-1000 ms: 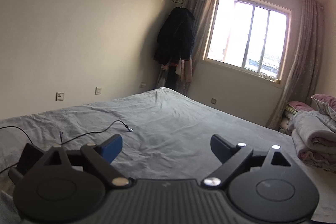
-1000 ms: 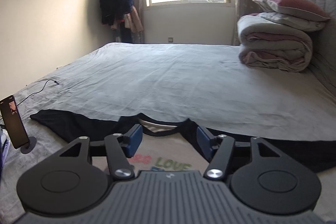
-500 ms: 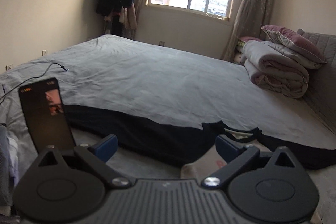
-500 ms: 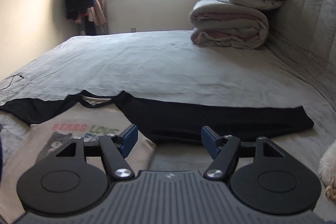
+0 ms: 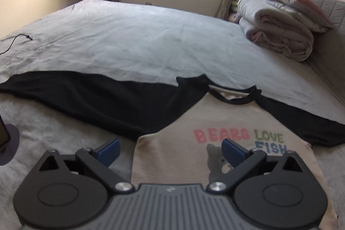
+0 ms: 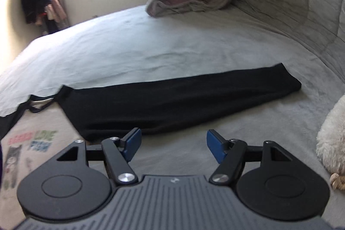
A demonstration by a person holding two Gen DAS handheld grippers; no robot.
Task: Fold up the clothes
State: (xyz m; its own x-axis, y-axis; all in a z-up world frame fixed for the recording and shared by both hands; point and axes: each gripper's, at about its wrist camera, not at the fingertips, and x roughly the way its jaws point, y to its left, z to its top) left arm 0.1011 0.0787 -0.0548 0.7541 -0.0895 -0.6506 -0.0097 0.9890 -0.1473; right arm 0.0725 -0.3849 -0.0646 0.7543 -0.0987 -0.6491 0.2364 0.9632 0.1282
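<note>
A long-sleeved shirt (image 5: 189,122) lies flat on the grey bed, beige body with a printed front, black sleeves spread to both sides. My left gripper (image 5: 170,150) hangs open over the shirt's left body edge, below the left black sleeve (image 5: 86,98), nothing between its blue pads. In the right wrist view the right black sleeve (image 6: 172,100) stretches across the sheet, and the beige body (image 6: 32,143) shows at the left. My right gripper (image 6: 173,144) stands open above bare sheet just in front of that sleeve, holding nothing.
A folded quilt with pillows (image 5: 278,25) sits at the head of the bed by the padded headboard (image 6: 301,3). A phone stand (image 5: 8,143) is at the left edge, a cable (image 5: 19,38) farther back. Something white and fluffy (image 6: 332,139) lies at the right.
Both grippers swung from looking across the room down toward the shirt. The left view went from wall and window to the shirt's left side; the right view slid rightward onto the right sleeve.
</note>
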